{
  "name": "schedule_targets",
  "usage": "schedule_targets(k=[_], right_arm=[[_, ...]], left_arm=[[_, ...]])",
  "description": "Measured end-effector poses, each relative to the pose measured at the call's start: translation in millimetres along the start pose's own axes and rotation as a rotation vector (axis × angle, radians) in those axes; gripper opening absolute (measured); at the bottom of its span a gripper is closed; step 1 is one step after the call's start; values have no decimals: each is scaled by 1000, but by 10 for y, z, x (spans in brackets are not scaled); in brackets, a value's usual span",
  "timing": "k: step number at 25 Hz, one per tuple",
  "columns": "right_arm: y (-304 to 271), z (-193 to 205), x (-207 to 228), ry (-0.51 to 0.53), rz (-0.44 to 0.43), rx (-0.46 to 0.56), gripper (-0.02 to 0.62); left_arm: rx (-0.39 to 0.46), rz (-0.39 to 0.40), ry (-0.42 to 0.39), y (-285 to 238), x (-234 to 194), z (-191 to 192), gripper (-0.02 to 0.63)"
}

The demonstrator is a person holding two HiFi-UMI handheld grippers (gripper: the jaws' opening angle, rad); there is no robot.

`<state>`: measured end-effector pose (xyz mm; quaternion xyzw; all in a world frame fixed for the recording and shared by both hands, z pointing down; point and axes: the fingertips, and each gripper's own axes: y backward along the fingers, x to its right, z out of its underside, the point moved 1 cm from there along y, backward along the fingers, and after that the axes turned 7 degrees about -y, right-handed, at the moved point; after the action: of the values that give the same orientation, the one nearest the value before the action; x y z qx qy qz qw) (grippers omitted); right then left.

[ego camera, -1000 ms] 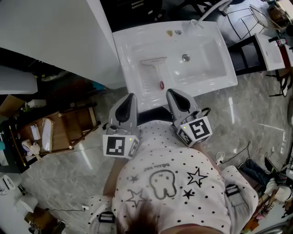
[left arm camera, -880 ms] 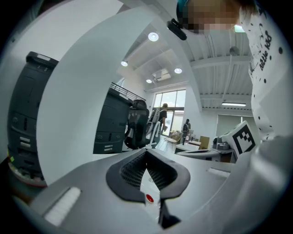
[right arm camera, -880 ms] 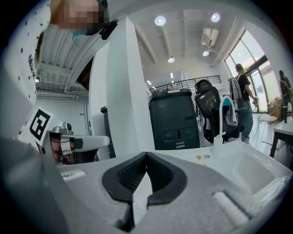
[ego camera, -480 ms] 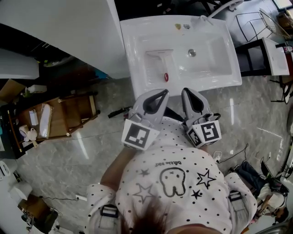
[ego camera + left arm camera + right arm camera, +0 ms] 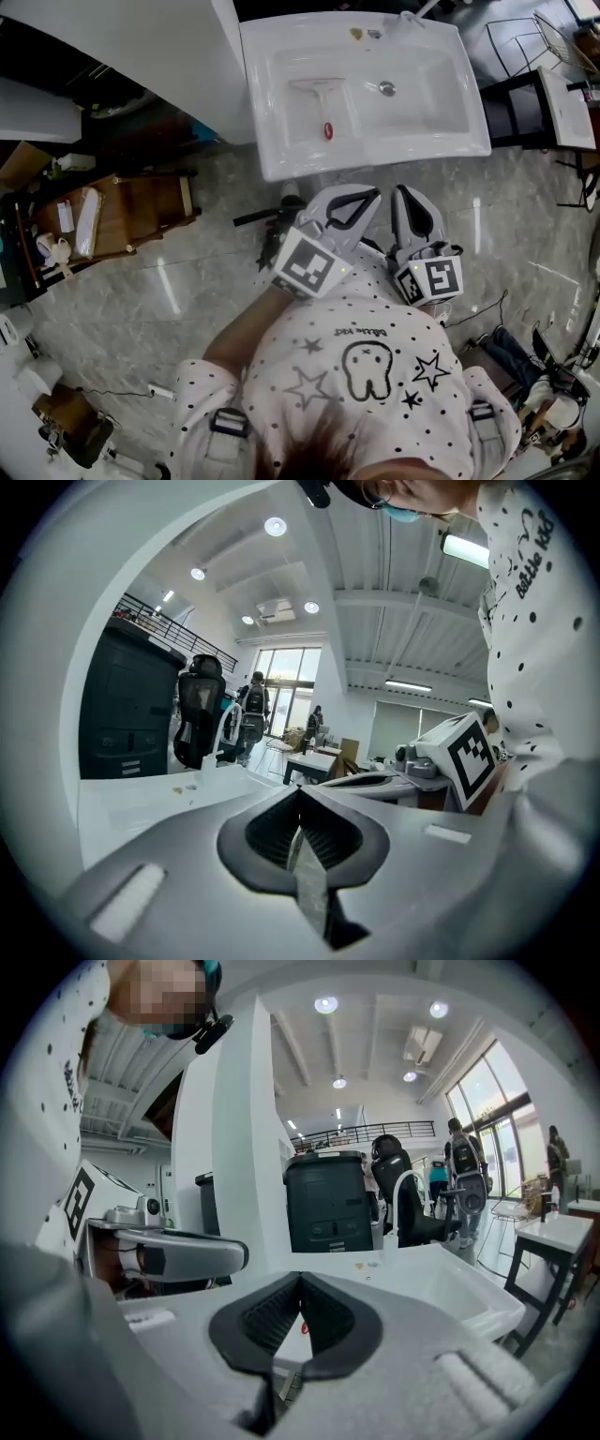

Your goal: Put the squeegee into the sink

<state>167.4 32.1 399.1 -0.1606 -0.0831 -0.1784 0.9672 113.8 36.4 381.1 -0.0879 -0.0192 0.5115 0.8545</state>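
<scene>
The white sink stands ahead of the person. Held close to the chest, the left tongs and right tongs sit side by side, pointing roughly level towards it, both closed and empty. The squeegee lies flat in the sink's basin, well apart from them.

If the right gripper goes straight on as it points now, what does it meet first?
Most likely the front rim of the sink: the right gripper points at it, though depth is unclear.

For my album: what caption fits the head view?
Squeegee in the sink; left gripper and right gripper, shut, hover short of it.
</scene>
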Motion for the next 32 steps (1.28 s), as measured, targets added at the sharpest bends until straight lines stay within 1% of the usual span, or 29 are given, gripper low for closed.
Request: schedule_targets(k=[3,5,7,9,11,14,19,24,32], right_arm=[[194,74,-6,9,-5,7,-2],[288,134,-4,37,-8,15,-3],[363,178,21,51,-5,20,-3],[443,185,55,35,9,35,-3],[508,179,95,11,25,52,-3],[573,164,136,2,37,71,-3],[554,184,115,12,16,62,-3],[540,181,87,28,0,56,-4],[530,209,138,8,10,43,-3]], left_arm=[[0,46,-11,-11,277,49,-2],[-1,77,-19,-28,423,122,-2],[17,91,-36,-52,510,130,1],[34,95,-46,-61,563,96,2],[38,92,-46,-72,580,76,2],[22,99,-38,-107,609,123,2],[-12,136,-3,-167,646,201,0],[-19,135,-14,-188,662,193,0],[-24,149,-22,-233,682,190,2]])
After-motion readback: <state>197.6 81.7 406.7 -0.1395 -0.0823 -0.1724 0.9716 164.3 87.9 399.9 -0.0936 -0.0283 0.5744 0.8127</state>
